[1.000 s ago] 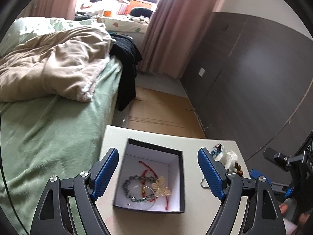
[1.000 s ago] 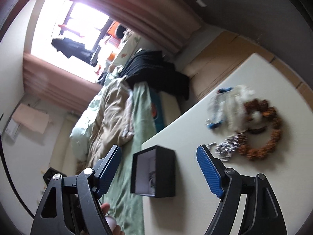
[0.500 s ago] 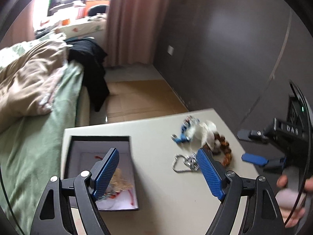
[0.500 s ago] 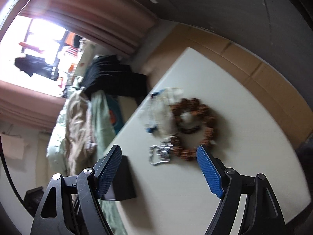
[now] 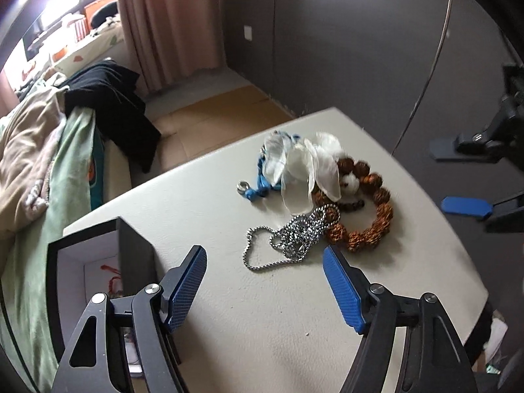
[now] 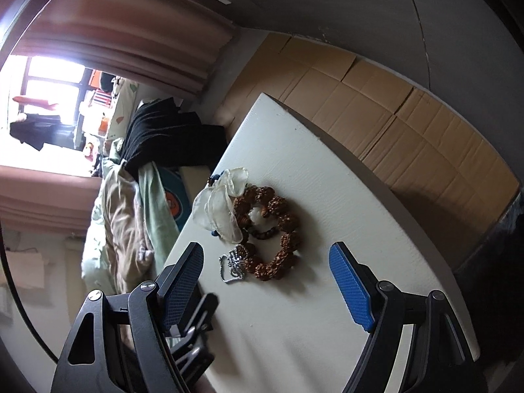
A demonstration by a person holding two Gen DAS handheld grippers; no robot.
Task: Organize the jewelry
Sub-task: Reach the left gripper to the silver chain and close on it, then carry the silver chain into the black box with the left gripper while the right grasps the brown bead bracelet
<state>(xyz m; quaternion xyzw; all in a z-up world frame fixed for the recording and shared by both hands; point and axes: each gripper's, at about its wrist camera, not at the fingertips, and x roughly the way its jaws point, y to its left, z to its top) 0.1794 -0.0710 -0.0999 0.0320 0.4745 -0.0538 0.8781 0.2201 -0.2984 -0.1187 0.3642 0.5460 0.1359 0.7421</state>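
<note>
My left claw [image 5: 264, 286] hung over the white table [image 5: 262, 327] with its blue pads wide apart; the jaws had just been closing a little, and nothing lay between them. Just beyond its tips lay the silver chain [image 5: 288, 239], heaped at one end and trailing a loop toward me. The chain touched the brown bead bracelet [image 5: 366, 216], a ring of rough, knobbly beads. On the far side of that ring a white gauzy ribbon [image 5: 304, 170] was draped over a blue cord [image 5: 258, 190]. To the left of my left claw stood the black jewelry box [image 5: 131, 255], open, white inside, with a bit of red string showing.

My right claw [image 6: 267, 286] was likewise spread wide and empty, hovering above the table [image 6: 327, 311] with the bracelet [image 6: 271, 229] and chain [image 6: 234, 267] ahead of it, between its fingers in view but not touched. Past the table's edge were the bed [image 6: 131, 229] with its green cover and beige quilt, and cardboard [image 6: 393, 124] on the floor.
</note>
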